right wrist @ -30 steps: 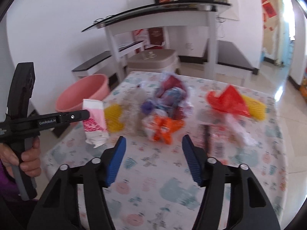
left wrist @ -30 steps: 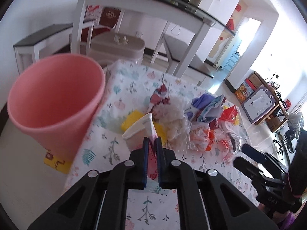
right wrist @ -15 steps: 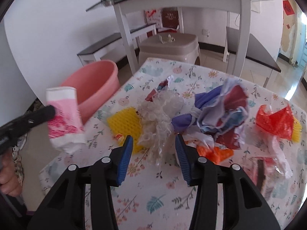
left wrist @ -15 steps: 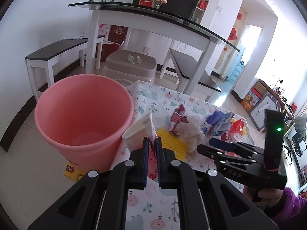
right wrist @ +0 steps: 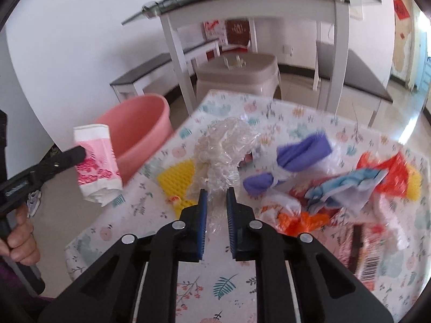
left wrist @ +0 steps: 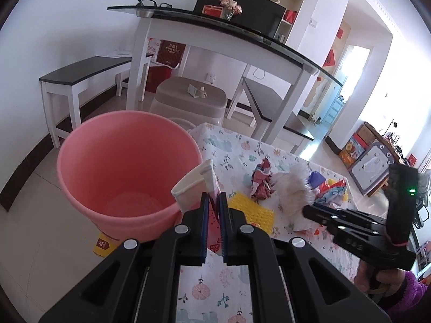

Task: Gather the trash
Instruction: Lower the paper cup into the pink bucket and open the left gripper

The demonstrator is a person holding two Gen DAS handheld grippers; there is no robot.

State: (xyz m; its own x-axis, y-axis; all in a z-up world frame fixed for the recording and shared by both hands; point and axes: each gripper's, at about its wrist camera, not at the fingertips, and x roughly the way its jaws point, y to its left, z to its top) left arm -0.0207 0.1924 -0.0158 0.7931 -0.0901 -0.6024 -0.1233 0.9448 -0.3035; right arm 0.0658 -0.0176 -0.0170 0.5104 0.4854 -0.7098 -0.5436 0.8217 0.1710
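My left gripper (left wrist: 214, 198) is shut on a pink and white paper packet (left wrist: 194, 185) and holds it in the air at the right rim of the pink bucket (left wrist: 118, 161). The packet (right wrist: 95, 161) and bucket (right wrist: 140, 132) also show in the right wrist view. My right gripper (right wrist: 216, 195) has its jaws closed onto a crumpled clear plastic wrap (right wrist: 223, 148) on the floral table (right wrist: 229, 282); the same wrap (left wrist: 291, 191) shows in the left wrist view.
Several other scraps lie on the table: yellow foam net (right wrist: 177, 175), purple cloth (right wrist: 296, 156), blue and white bag (right wrist: 347, 183), red bag (right wrist: 390, 169), orange wrapper (right wrist: 304, 220). A beige stool (right wrist: 239, 72) and white desk (right wrist: 258, 8) stand behind.
My left gripper carried the packet left from over the table to the bucket's rim. My right gripper moved in over the trash pile and closed on the clear plastic wrap.
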